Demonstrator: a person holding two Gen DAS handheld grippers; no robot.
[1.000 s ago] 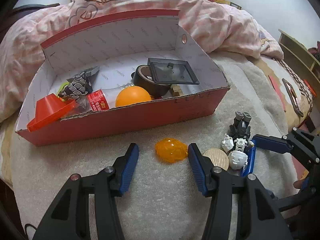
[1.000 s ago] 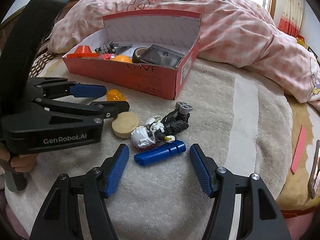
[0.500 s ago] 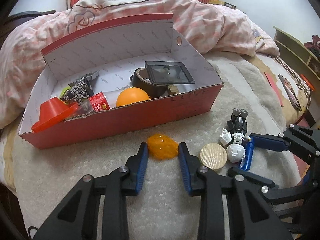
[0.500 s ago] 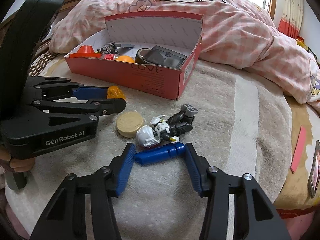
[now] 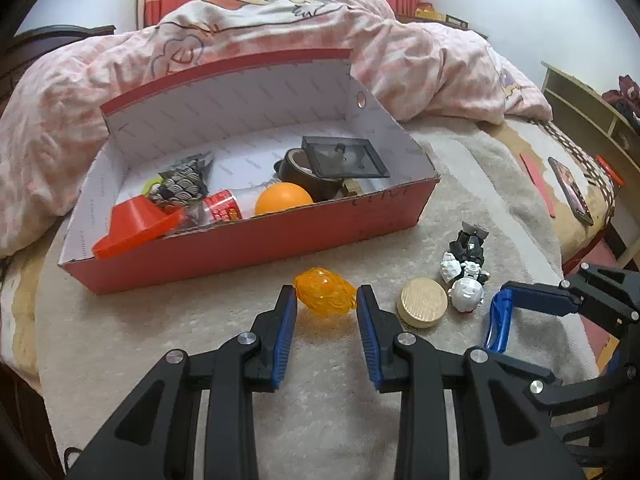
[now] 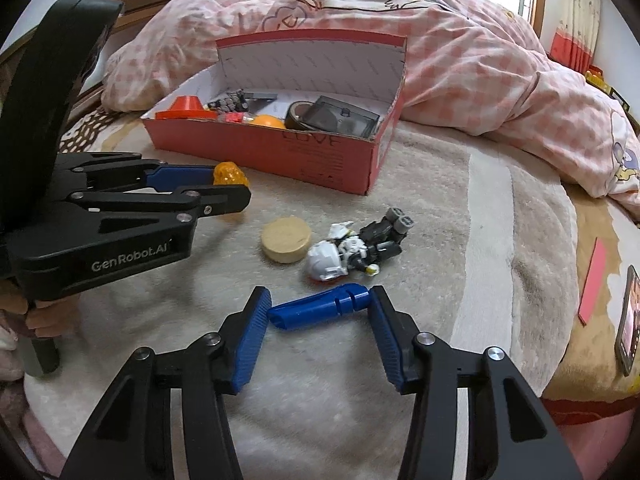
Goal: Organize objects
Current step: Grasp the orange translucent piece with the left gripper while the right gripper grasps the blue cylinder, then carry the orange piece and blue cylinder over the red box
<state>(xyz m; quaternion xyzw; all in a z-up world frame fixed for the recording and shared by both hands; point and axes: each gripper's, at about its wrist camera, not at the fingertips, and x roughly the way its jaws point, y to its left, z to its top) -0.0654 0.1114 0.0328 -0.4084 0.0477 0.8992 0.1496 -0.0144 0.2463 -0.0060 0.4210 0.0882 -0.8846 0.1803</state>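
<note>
My left gripper [image 5: 326, 298] is shut on a translucent orange faceted piece [image 5: 325, 296] that rests on the beige blanket, just in front of the red box [image 5: 256, 244]. My right gripper [image 6: 320, 312] is shut on a blue cylinder [image 6: 320, 310] held end to end, low on the blanket. In the left wrist view the cylinder [image 5: 498, 326] shows between the right gripper's fingers. A round wooden disc [image 6: 286, 239] and a white and black toy robot [image 6: 352, 250] lie between the two grippers. The left gripper also shows in the right wrist view [image 6: 228, 188].
The box holds an orange ball [image 5: 283, 198], a red cone [image 5: 134, 226], a tape roll [image 5: 304, 174], a dark square lid [image 5: 344, 157] and a patterned pouch [image 5: 182, 186]. A pink quilt [image 5: 280, 24] is heaped behind it. A phone [image 6: 630, 320] and a red card [image 6: 596, 280] lie at right.
Both grippers moved forward and closed: the left one onto the orange piece, the right one onto the blue cylinder. The other objects have not moved.
</note>
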